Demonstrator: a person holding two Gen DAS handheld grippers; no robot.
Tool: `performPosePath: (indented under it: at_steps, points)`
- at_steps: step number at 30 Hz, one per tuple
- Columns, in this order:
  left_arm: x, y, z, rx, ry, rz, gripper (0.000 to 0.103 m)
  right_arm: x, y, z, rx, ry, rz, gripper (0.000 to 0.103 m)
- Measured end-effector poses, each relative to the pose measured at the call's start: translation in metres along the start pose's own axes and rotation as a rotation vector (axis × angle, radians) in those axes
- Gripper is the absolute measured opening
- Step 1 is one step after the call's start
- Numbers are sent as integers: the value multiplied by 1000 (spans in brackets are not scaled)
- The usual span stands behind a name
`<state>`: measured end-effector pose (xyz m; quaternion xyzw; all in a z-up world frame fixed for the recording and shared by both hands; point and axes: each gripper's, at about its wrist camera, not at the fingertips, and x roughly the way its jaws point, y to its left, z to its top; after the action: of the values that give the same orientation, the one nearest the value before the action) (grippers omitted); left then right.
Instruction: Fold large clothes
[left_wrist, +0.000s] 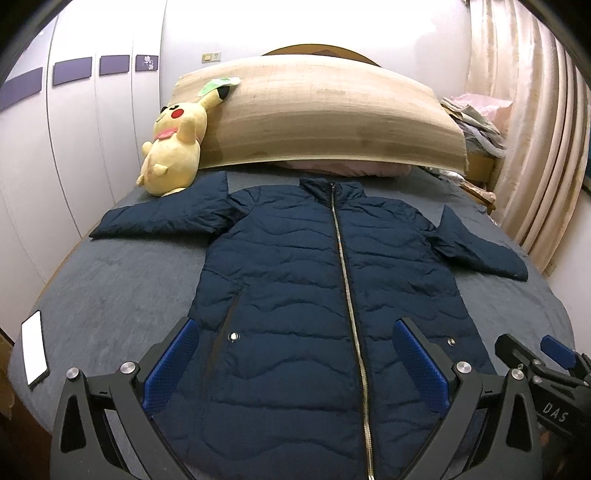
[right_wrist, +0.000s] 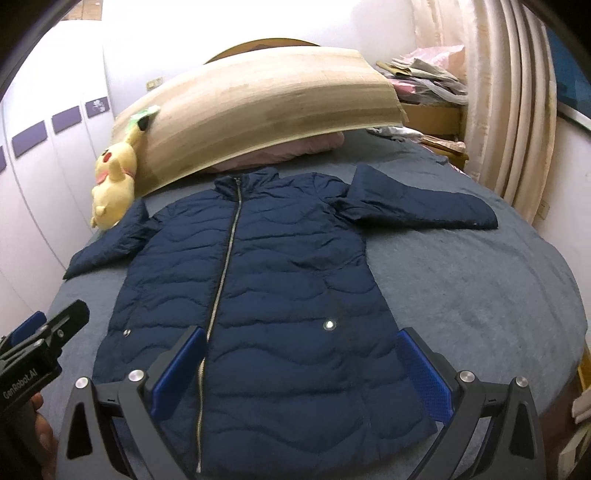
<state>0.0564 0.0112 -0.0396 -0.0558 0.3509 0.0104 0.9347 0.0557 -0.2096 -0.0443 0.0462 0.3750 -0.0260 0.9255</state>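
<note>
A navy quilted puffer jacket (left_wrist: 314, 280) lies flat and zipped on the grey bed, collar toward the headboard, both sleeves spread out. It also shows in the right wrist view (right_wrist: 258, 280). My left gripper (left_wrist: 295, 362) is open and empty, hovering above the jacket's lower hem, left of the zipper. My right gripper (right_wrist: 303, 369) is open and empty above the hem's right half. The right gripper shows at the right edge of the left view (left_wrist: 535, 354), and the left gripper at the left edge of the right view (right_wrist: 48, 332).
A yellow Pikachu plush (left_wrist: 173, 147) leans by the left sleeve. A tan bolster pillow (left_wrist: 325, 114) lies across the bed head. A white phone (left_wrist: 34, 349) lies on the grey bedsheet (left_wrist: 122, 288). Wardrobe at left, curtains (left_wrist: 535, 147) at right.
</note>
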Motion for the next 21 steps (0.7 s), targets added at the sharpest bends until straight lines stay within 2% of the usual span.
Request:
performPosePath:
  at_steps: [12,21]
  points:
    - [40,2,16,43,1,-20,103,28,2,19,15,-15,-73,103]
    - [53,1,20,46,3,-13,103,43,7,27,12,-15,-85,103]
